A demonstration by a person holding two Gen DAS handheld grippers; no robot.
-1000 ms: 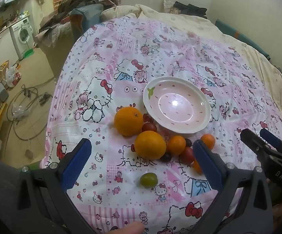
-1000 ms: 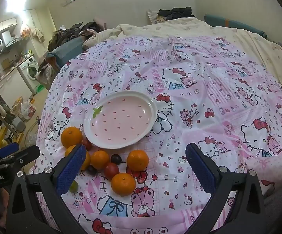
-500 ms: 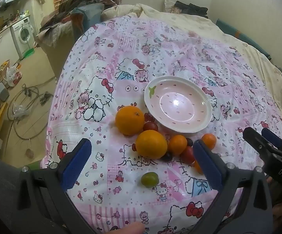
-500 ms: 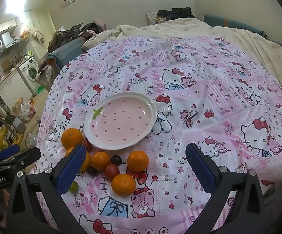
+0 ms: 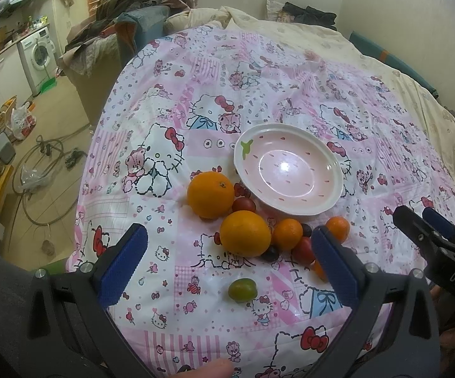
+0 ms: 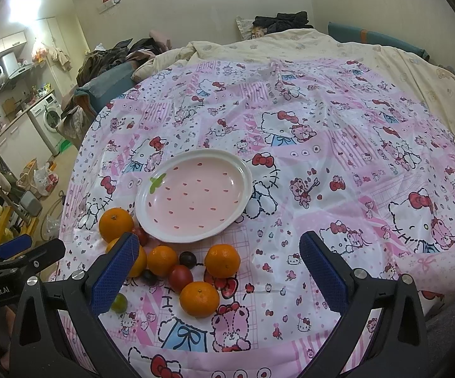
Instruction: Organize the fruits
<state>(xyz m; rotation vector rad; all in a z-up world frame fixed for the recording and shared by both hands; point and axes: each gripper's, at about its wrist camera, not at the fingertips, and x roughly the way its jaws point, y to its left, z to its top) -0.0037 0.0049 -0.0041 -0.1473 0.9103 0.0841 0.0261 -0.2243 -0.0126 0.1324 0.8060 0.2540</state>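
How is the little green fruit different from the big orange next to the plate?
The green fruit is much smaller than the big orange. The green fruit is olive-green; the orange is bright orange with a dark stem dot. The green fruit lies alone, nearest the camera; the orange sits beside the plate, touching other fruit. Both are roundish and lie on the pink cloth.

Left gripper (image 5: pixel 226 256) hovers over pink cartoon-print cloth (image 5: pixel 171 330), jaws spread wide, nothing between them. Pink strawberry-pattern plate (image 5: pixel 331 162) sits bare. Just beside its near rim: two large oranges (image 5: pixel 210 194) (image 5: pixel 245 233), smaller mandarins (image 5: pixel 288 233), dark red fruits (image 5: pixel 303 250). Green fruit (image 5: pixel 242 289) lies apart, nearer camera. Right gripper (image 5: pixel 429 236) at right edge. Washing machine (image 5: pixel 40 56) in background.
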